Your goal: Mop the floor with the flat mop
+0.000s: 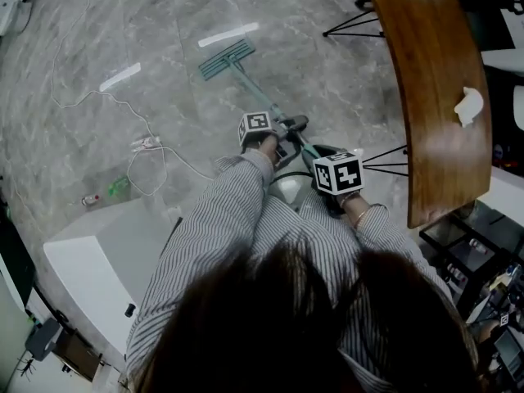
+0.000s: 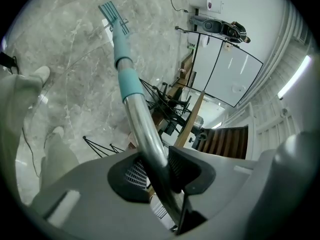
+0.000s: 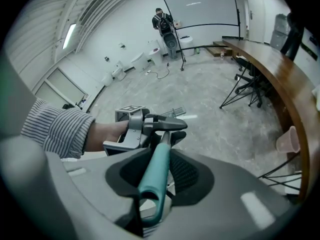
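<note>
The flat mop's teal head [image 1: 227, 58] lies on the grey marble floor [image 1: 98, 31] ahead of me. Its pole [image 1: 255, 91] slopes back to both grippers. My left gripper [image 1: 284, 133] is shut on the pole's metal part [image 2: 145, 129], lower than the right; the left gripper view looks down the pole to the mop head [image 2: 111, 11]. My right gripper [image 1: 326, 160] is shut on the teal handle end [image 3: 155, 169], nearer my body. The right gripper view also shows the left gripper [image 3: 161, 128] clamped just ahead on the pole.
A curved wooden table [image 1: 442, 97] with a crumpled tissue [image 1: 469, 105] runs along my right, with black legs [image 1: 352, 27] beneath. A white cable and power strip [image 1: 146, 143], a green bottle [image 1: 119, 187] and a white box [image 1: 98, 260] lie to my left. A person [image 3: 162, 21] stands far off.
</note>
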